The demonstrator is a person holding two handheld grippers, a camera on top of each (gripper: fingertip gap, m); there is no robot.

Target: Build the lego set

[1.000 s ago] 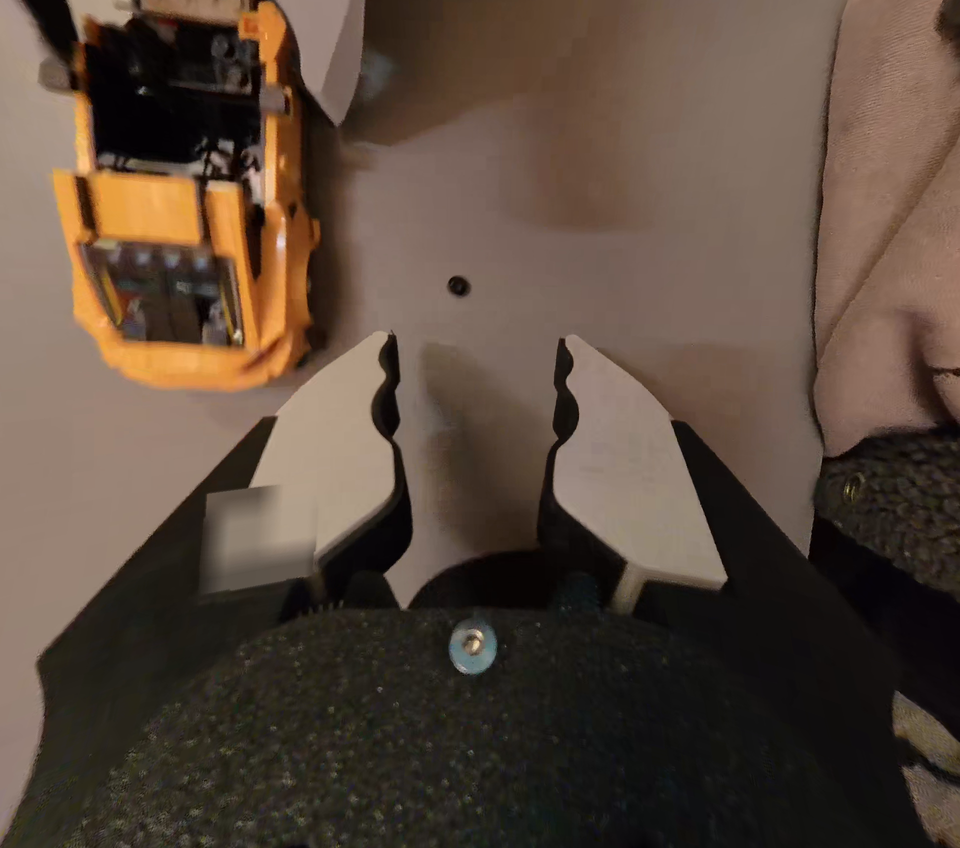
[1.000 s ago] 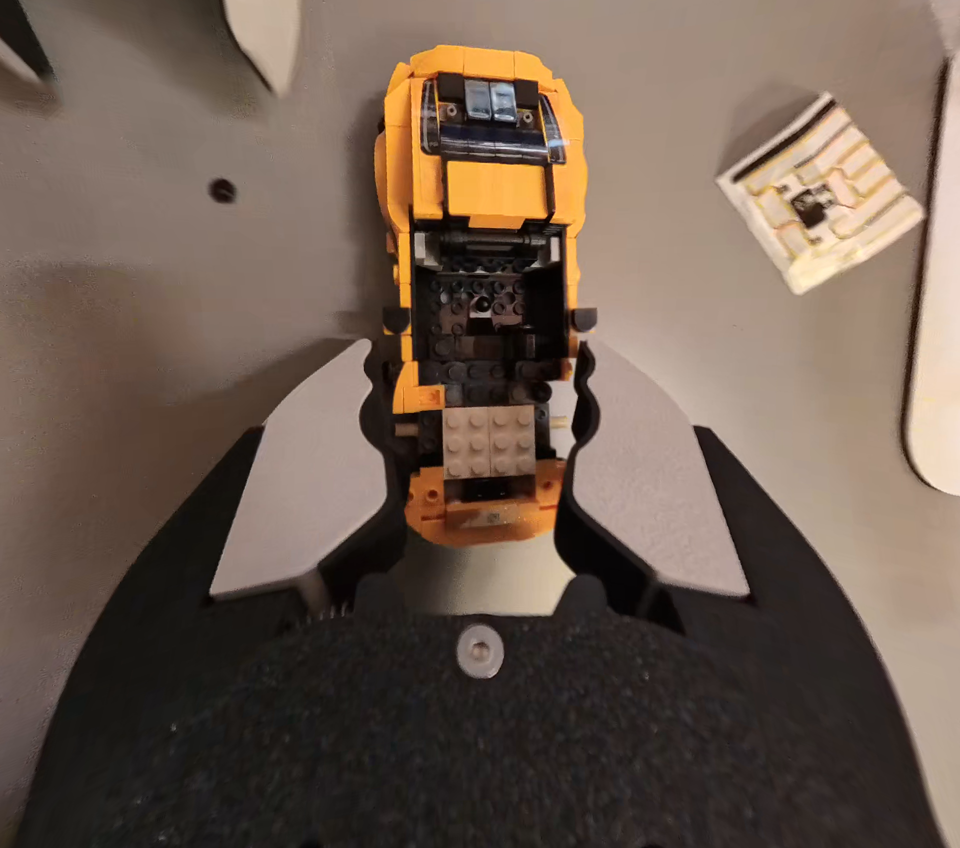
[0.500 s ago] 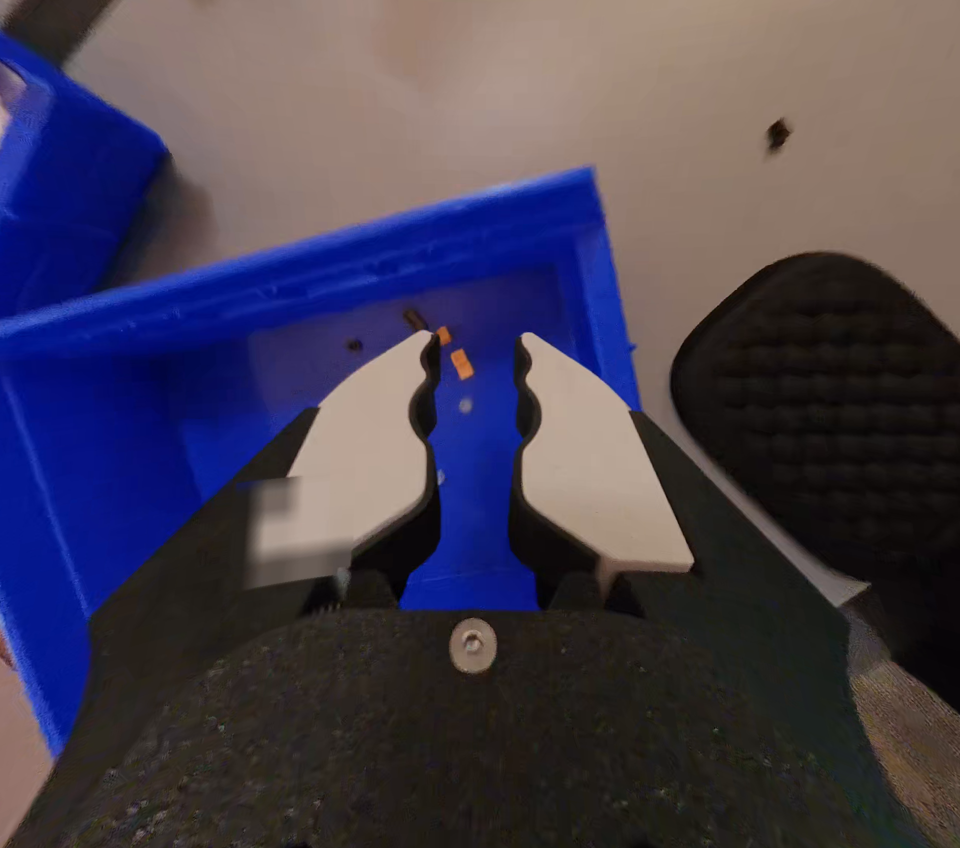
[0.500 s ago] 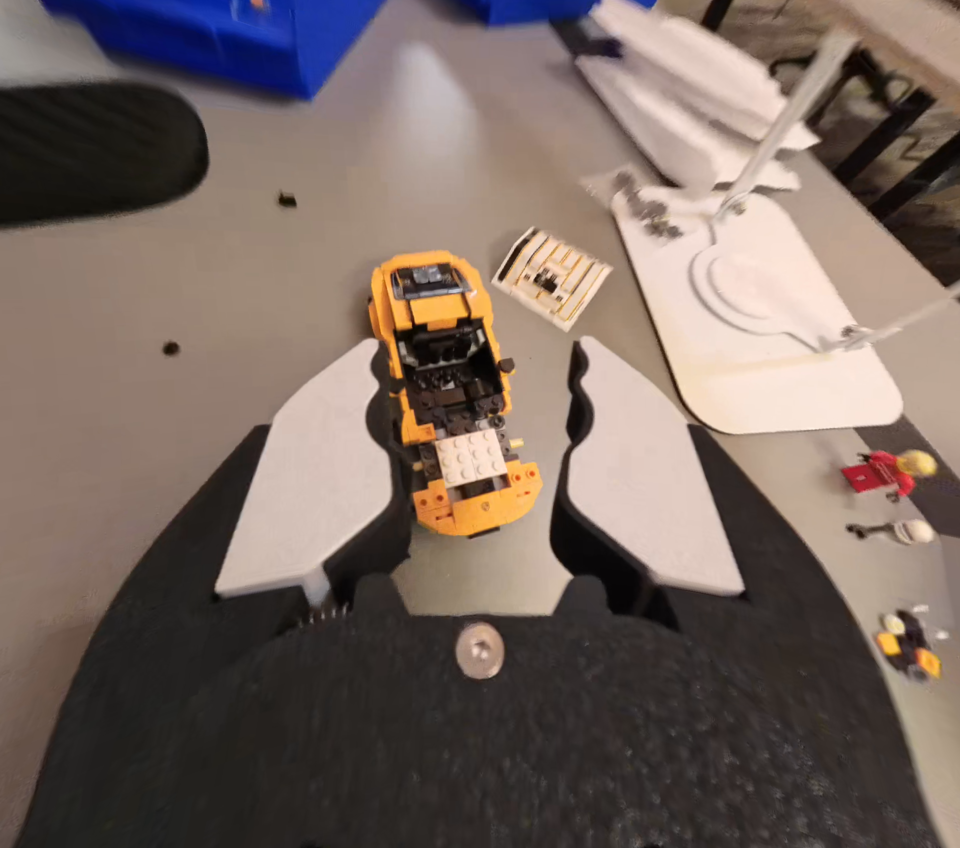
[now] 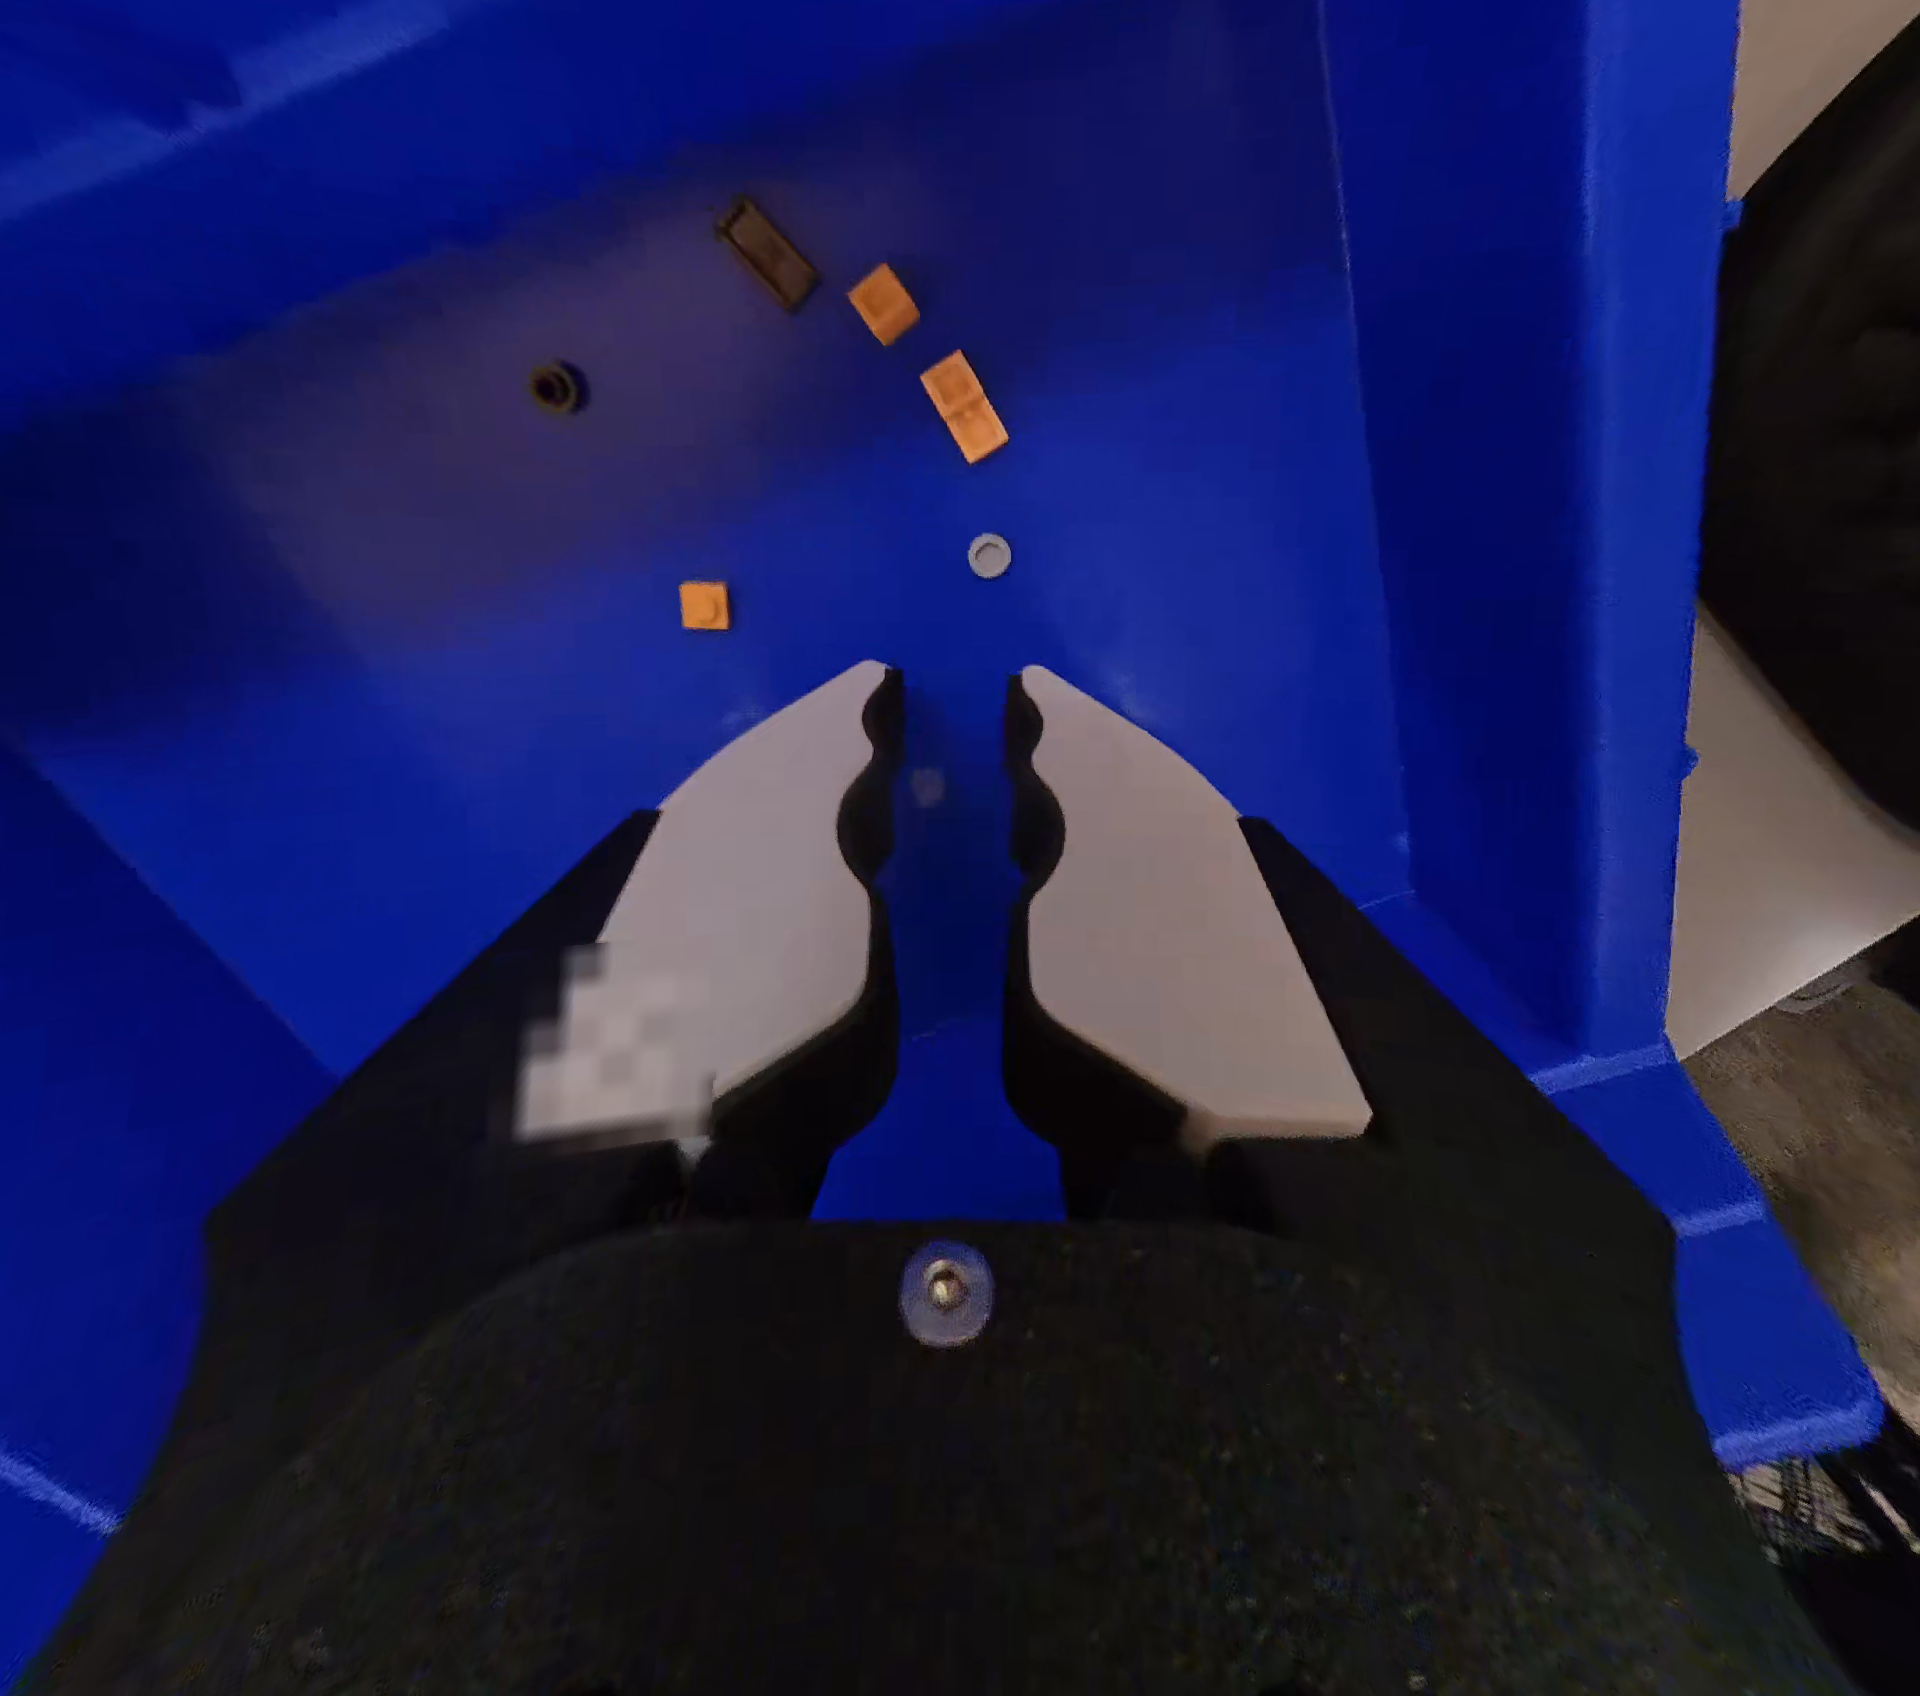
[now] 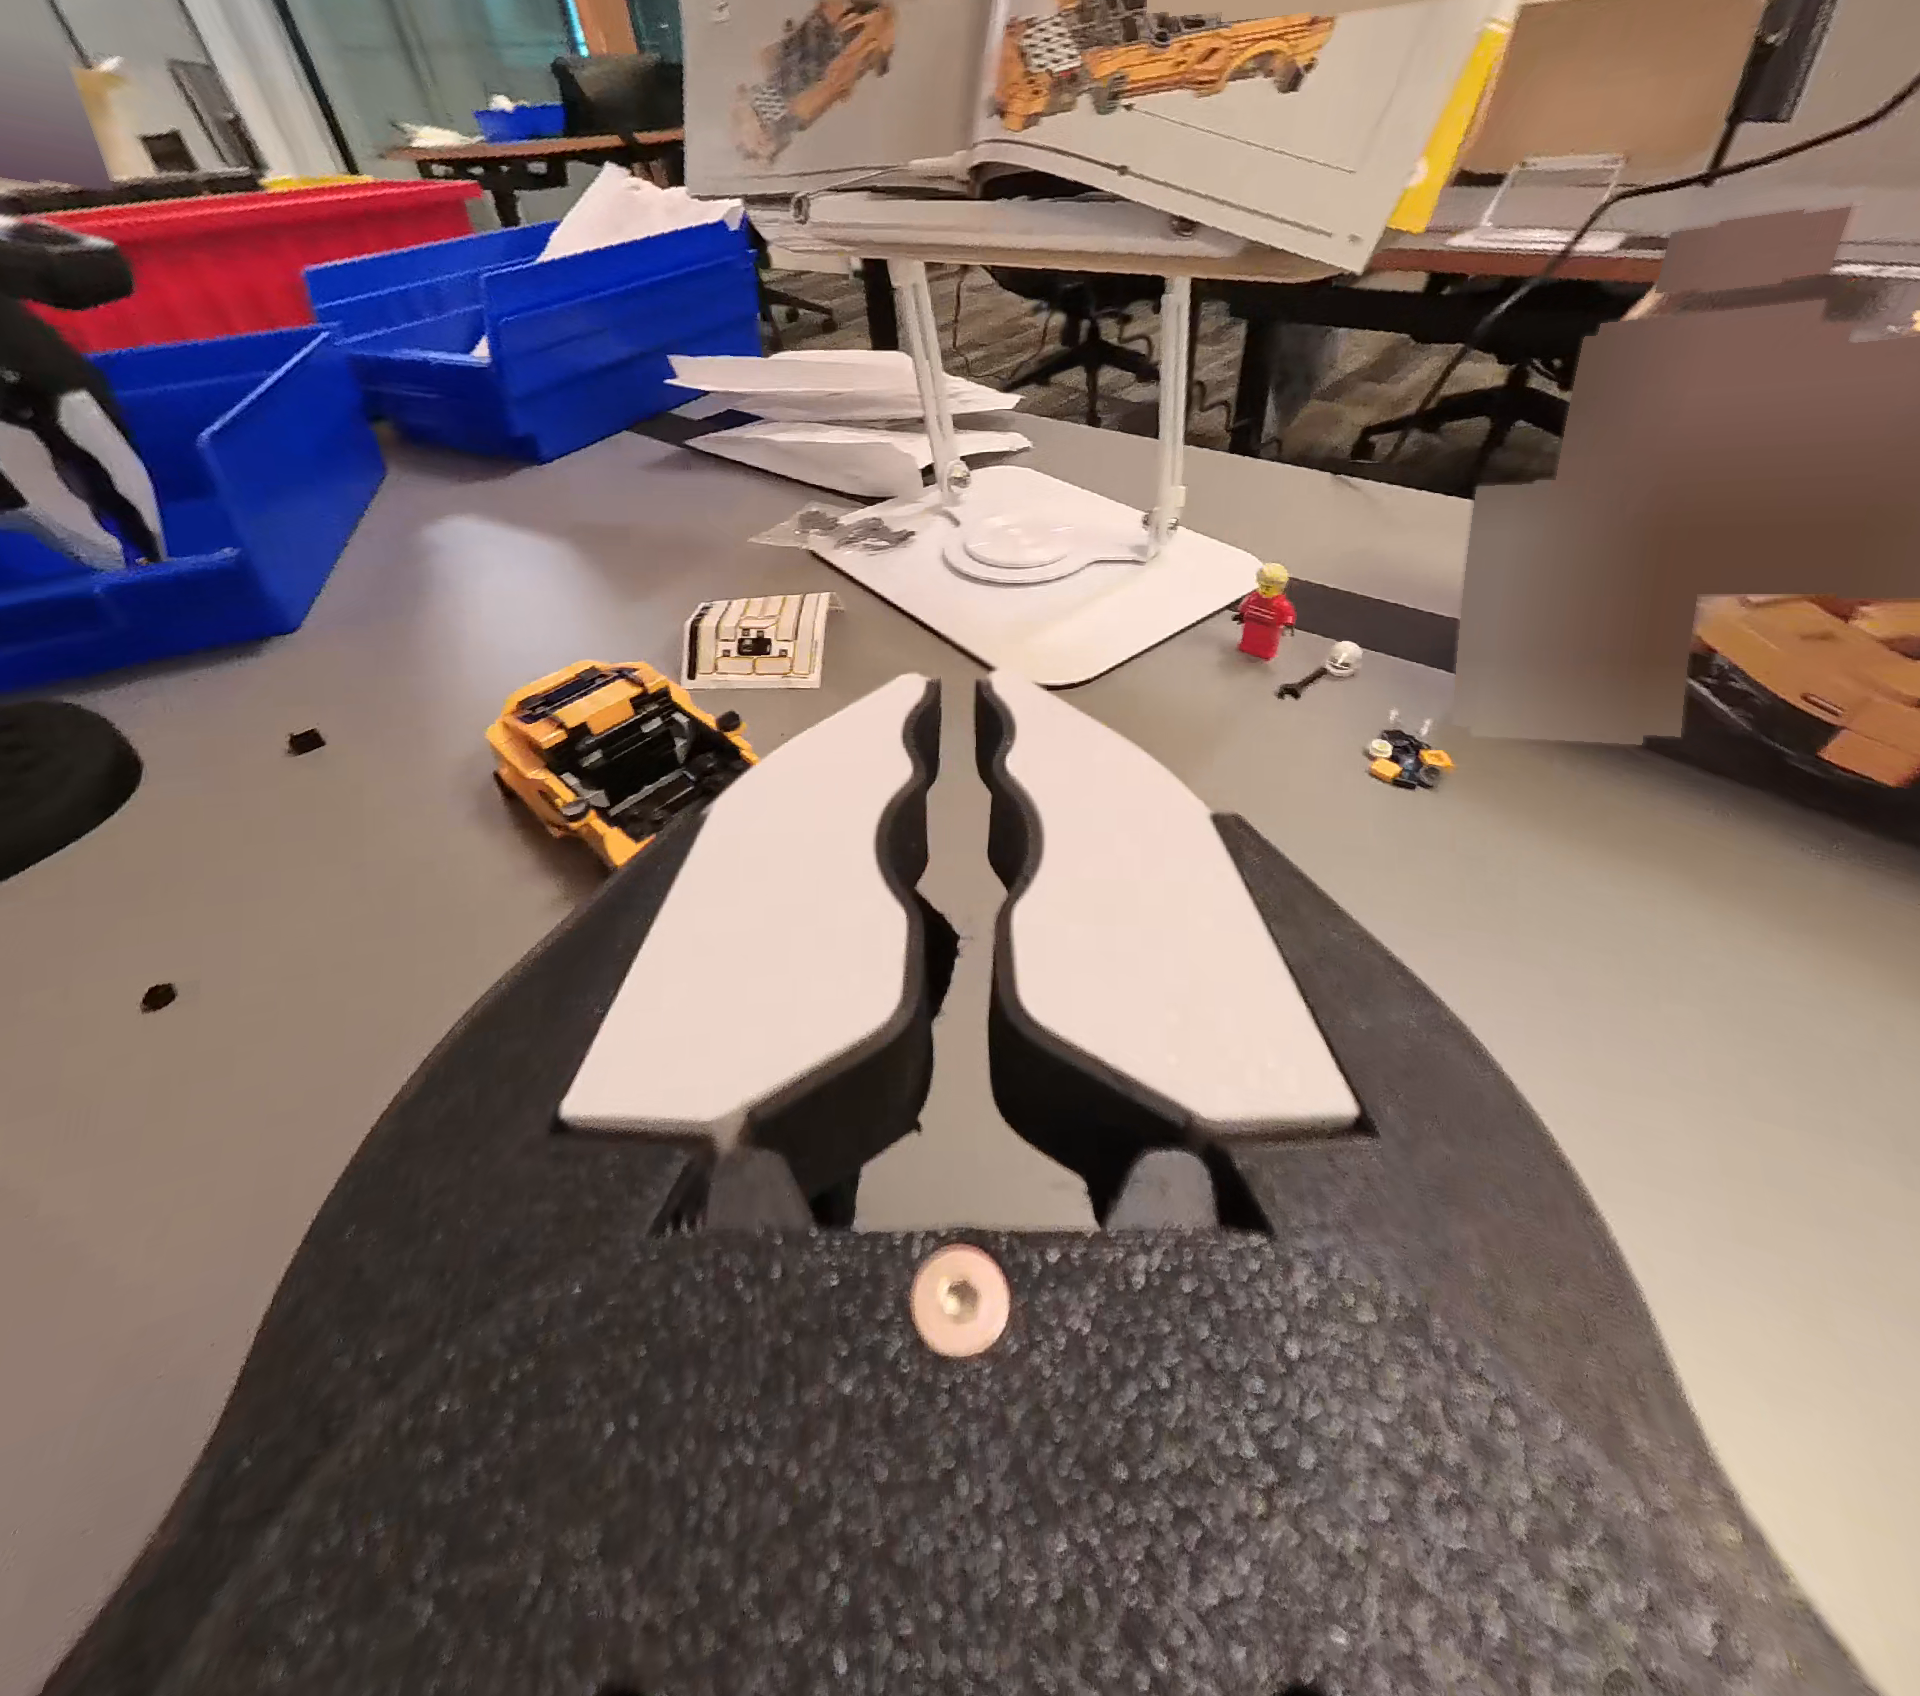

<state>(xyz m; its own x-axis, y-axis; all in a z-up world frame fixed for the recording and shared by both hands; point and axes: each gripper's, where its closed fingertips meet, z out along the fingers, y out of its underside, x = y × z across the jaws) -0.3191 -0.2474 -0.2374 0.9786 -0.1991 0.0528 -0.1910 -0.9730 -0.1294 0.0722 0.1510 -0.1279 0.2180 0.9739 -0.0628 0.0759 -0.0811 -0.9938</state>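
Left wrist view: the left gripper (image 5: 951,675) reaches down inside a blue bin (image 5: 1475,296), its fingers a small gap apart with nothing between them. On the bin floor lie a few loose lego pieces: a small orange square plate (image 5: 704,605) just beyond the left fingertip, a grey round stud (image 5: 988,555) just beyond the right one, an orange two-stud plate (image 5: 963,405) and an orange slope piece (image 5: 883,303) farther off, a black flat piece (image 5: 767,253) farthest, and a black round piece (image 5: 557,388) to the far left.

Right wrist view: the right gripper (image 6: 958,685) hangs above the grey table (image 6: 312,919), its fingers almost together and empty. The orange lego car (image 6: 613,763), roof open, sits on the table just left of the fingertips. At far left the same blue bin (image 6: 281,493) holds the left gripper; behind it stand a second blue bin (image 6: 582,337) with white paper in it and a red bin (image 6: 249,244). A red minifigure (image 6: 1267,612) stands to the right.
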